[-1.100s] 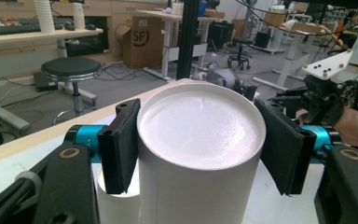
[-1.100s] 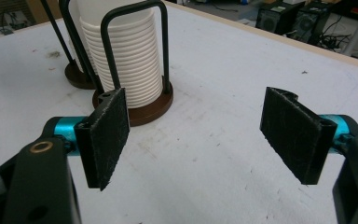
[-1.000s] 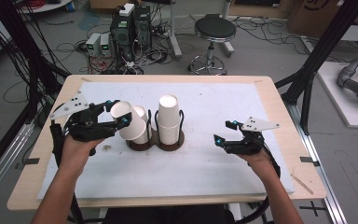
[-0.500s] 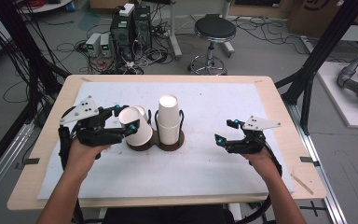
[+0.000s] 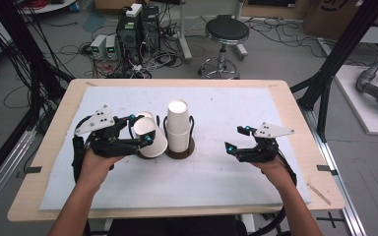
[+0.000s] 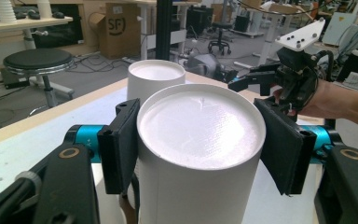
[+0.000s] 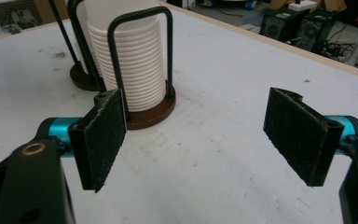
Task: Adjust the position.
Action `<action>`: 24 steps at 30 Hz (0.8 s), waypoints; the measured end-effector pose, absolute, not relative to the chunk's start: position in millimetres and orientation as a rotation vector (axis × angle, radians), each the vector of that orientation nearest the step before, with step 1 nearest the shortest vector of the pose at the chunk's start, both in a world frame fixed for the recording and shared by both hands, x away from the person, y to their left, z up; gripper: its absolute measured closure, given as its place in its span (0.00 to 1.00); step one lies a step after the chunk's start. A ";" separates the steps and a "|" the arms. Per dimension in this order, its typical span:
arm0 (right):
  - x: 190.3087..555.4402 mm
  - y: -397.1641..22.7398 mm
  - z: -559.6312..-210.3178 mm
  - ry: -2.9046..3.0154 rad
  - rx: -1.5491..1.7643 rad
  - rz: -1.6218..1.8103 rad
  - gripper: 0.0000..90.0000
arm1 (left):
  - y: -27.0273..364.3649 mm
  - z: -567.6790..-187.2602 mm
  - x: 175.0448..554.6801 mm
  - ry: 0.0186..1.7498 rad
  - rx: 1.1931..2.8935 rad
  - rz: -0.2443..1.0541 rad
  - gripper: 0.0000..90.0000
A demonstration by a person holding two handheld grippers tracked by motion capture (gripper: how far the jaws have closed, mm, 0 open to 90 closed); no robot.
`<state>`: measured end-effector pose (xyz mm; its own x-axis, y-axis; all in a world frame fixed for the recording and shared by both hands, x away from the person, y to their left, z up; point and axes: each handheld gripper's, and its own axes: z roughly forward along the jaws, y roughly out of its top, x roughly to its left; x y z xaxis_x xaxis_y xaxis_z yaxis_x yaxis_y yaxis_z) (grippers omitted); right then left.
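Note:
My left gripper (image 5: pixel 141 129) is shut on a white paper cup (image 5: pixel 151 139), which is tilted on its side beside the left holder. In the left gripper view both pads (image 6: pixel 121 140) press on the cup (image 6: pixel 200 126), whose closed bottom faces the camera. A second stack of white cups (image 5: pixel 178 123) stands upright in a dark wire holder with a brown base (image 5: pixel 187 151) at the middle of the table. My right gripper (image 5: pixel 237 138) hovers to the right of that stack, open with nothing between its pads (image 7: pixel 100 135). The ribbed stack (image 7: pixel 135 65) stands beyond it.
A white mat (image 5: pixel 216 182) covers the wooden table (image 5: pixel 295 113). Black frame posts (image 5: pixel 332 73) stand at both sides. On the floor behind are a stool (image 5: pixel 223 32), computer boxes (image 5: pixel 138 22) and cables.
My left gripper has carried the cup a little to the right and toward the near edge, tipping it further over. The right gripper has stayed put.

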<state>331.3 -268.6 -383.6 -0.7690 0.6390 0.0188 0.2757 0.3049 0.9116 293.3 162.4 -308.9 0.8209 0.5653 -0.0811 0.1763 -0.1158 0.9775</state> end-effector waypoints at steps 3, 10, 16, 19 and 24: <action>328.9 -267.2 -382.8 2.284 0.770 1.493 0.22 | 156.8 -309.5 292.8 0.575 1.683 0.363 0.39; 319.6 -255.6 -380.7 2.334 0.657 1.583 0.22 | 137.1 -313.2 295.2 0.532 1.701 0.339 0.39; 312.5 -239.8 -378.4 2.357 0.572 1.694 0.22 | 116.5 -319.4 294.2 0.493 1.724 0.311 0.39; 310.4 -235.5 -377.7 2.358 0.549 1.713 0.22 | 109.6 -322.8 293.9 0.481 1.734 0.298 0.39; 312.0 -228.2 -378.0 2.385 0.502 1.729 0.23 | 103.0 -325.4 294.2 0.468 1.741 0.285 0.39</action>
